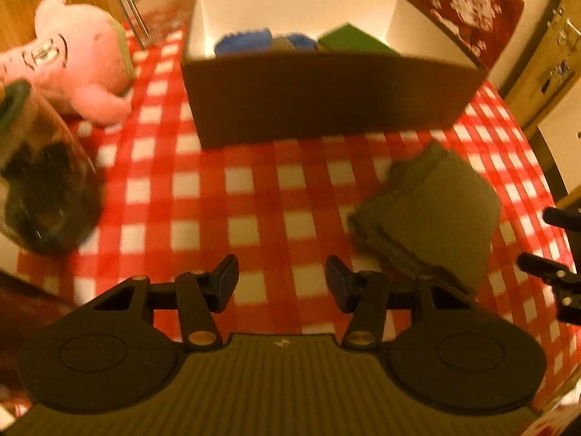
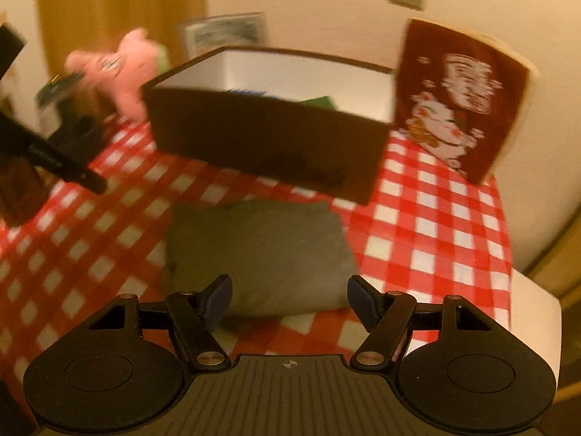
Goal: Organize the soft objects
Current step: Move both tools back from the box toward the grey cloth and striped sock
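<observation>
A folded grey-green cloth (image 1: pixel 432 214) lies on the red-and-white checked tablecloth (image 1: pixel 254 203), in front of a brown cardboard box (image 1: pixel 326 98) with a white inside. Blue and green soft items (image 1: pixel 250 41) lie in the box. A pink plush toy (image 1: pixel 80 58) sits at the far left. My left gripper (image 1: pixel 281 283) hangs open over bare tablecloth, left of the cloth, nothing between its fingers. My right gripper (image 2: pixel 288 299) is open just above the near edge of the cloth (image 2: pixel 261 250). The box (image 2: pixel 261 145) stands behind it, the pink plush toy (image 2: pixel 127 69) beyond. The right gripper's fingers (image 1: pixel 544 272) show at the left view's right edge.
A glass jar (image 1: pixel 40 181) with dark contents stands at the left. The box's red lid (image 2: pixel 461 98), printed with a cat, leans upright at the right of the box. A framed picture (image 1: pixel 145 0) leans on the wall behind. The table edge (image 2: pixel 537 312) falls away at the right.
</observation>
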Demonstrator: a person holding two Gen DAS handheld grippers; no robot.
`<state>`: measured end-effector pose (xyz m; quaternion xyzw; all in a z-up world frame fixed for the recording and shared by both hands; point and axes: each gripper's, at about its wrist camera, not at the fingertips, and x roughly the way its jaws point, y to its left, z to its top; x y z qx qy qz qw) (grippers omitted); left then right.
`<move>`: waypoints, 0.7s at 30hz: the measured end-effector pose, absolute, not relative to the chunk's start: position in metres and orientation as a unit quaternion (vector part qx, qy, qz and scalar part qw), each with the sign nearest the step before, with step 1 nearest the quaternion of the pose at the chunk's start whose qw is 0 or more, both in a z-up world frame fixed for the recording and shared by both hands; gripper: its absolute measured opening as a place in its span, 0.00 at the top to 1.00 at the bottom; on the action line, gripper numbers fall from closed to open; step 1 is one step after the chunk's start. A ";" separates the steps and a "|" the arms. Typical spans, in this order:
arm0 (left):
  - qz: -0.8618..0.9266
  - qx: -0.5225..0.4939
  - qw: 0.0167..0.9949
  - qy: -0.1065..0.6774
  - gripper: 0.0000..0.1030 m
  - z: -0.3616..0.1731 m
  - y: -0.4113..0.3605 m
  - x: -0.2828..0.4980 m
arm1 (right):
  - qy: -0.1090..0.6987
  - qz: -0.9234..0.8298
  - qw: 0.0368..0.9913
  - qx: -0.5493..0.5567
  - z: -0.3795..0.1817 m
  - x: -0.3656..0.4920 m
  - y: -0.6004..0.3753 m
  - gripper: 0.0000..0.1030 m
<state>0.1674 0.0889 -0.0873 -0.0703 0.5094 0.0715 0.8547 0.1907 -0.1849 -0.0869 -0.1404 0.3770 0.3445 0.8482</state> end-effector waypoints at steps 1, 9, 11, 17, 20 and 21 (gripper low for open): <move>0.069 -0.070 0.853 0.513 0.51 -0.090 0.086 0.165 | 0.377 0.350 0.844 -0.149 -0.090 0.187 -0.182 0.32; 0.057 -0.069 0.840 0.535 0.51 -0.107 0.072 0.149 | 0.337 0.393 0.818 -0.250 -0.118 0.155 -0.153 0.32; 0.059 -0.070 0.839 0.536 0.51 -0.108 0.071 0.147 | 0.321 0.401 0.813 -0.273 -0.124 0.152 -0.146 0.32; 0.065 -0.071 0.839 0.535 0.51 -0.109 0.071 0.147 | 0.279 0.412 0.794 -0.350 -0.144 0.146 -0.127 0.39; 0.068 -0.070 0.840 0.534 0.51 -0.109 0.071 0.148 | 0.279 0.412 0.791 -0.357 -0.151 0.150 -0.122 0.54; 0.070 -0.070 0.839 0.534 0.51 -0.109 0.072 0.149 | 0.281 0.410 0.792 -0.353 -0.152 0.153 -0.121 0.60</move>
